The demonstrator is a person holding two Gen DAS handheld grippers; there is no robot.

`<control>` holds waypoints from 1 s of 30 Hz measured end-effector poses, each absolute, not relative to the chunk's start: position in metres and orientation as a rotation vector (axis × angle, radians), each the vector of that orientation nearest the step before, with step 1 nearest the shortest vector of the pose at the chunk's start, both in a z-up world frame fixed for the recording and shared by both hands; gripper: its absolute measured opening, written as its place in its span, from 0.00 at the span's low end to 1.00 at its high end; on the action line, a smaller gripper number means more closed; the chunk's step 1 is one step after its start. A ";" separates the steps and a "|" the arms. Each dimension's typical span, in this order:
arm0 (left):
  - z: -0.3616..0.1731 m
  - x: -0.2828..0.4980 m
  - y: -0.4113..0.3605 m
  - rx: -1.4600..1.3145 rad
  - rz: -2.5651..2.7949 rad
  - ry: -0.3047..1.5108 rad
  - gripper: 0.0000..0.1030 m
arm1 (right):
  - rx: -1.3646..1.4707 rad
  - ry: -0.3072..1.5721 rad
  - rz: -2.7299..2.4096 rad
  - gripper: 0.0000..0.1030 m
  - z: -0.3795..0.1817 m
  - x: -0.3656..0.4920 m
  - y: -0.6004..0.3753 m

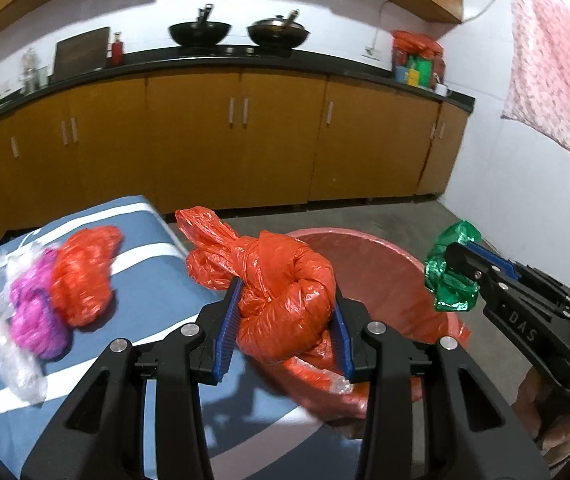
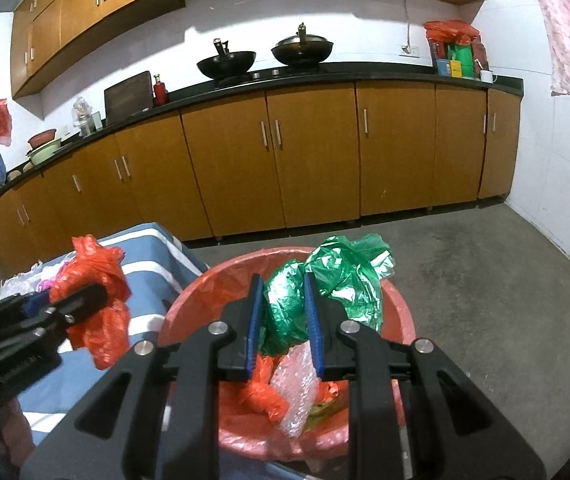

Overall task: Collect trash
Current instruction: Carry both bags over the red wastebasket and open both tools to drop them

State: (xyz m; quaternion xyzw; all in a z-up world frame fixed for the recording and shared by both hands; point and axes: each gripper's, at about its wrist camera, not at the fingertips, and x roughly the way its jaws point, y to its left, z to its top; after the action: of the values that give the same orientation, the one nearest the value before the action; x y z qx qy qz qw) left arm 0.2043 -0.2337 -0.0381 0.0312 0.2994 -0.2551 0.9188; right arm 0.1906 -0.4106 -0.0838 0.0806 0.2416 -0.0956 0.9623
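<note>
- Left wrist view: left gripper (image 1: 285, 320) clenches the orange bag (image 1: 281, 296); bin (image 1: 389, 272) at two o'clock.
- Right gripper (image 2: 283, 320) clenches the green bag (image 2: 325, 284), bin (image 2: 205, 292) beneath.

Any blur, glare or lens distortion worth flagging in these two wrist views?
Left wrist view: the plastic scraps on the striped cloth smear with motion blur; the orange bag in the left gripper stays sharp. Right wrist view: mostly crisp; the green bag glints. Both views: fisheye bends the counter, corners dark.
</note>
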 end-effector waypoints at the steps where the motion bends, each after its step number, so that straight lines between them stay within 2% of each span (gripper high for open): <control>1: -0.039 0.207 -0.238 0.071 -0.532 0.616 0.40 | 0.164 0.489 -0.194 0.21 -0.083 0.192 -0.412; 13: -0.059 0.228 -0.268 0.108 -0.576 0.655 0.40 | 0.198 0.500 -0.205 0.21 -0.091 0.213 -0.436; 17: -0.062 0.233 -0.274 0.110 -0.577 0.660 0.42 | 0.206 0.490 -0.204 0.25 -0.091 0.215 -0.439; 21: -0.064 0.236 -0.272 0.094 -0.570 0.664 0.55 | 0.218 0.472 -0.192 0.33 -0.090 0.211 -0.442; 23: -0.065 0.236 -0.270 0.089 -0.565 0.670 0.56 | 0.222 0.468 -0.196 0.39 -0.089 0.210 -0.444; 27: -0.066 0.236 -0.260 0.081 -0.538 0.679 0.56 | 0.232 0.463 -0.212 0.41 -0.088 0.203 -0.447; 30: -0.062 0.232 -0.241 0.057 -0.502 0.667 0.58 | 0.221 0.456 -0.220 0.48 -0.084 0.199 -0.445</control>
State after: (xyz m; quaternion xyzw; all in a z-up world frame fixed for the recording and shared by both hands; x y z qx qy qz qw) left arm 0.2324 -0.2415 -0.0623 0.0279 0.3240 -0.2437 0.9137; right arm 0.1989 -0.4454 -0.0840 0.1092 0.2253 -0.1086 0.9620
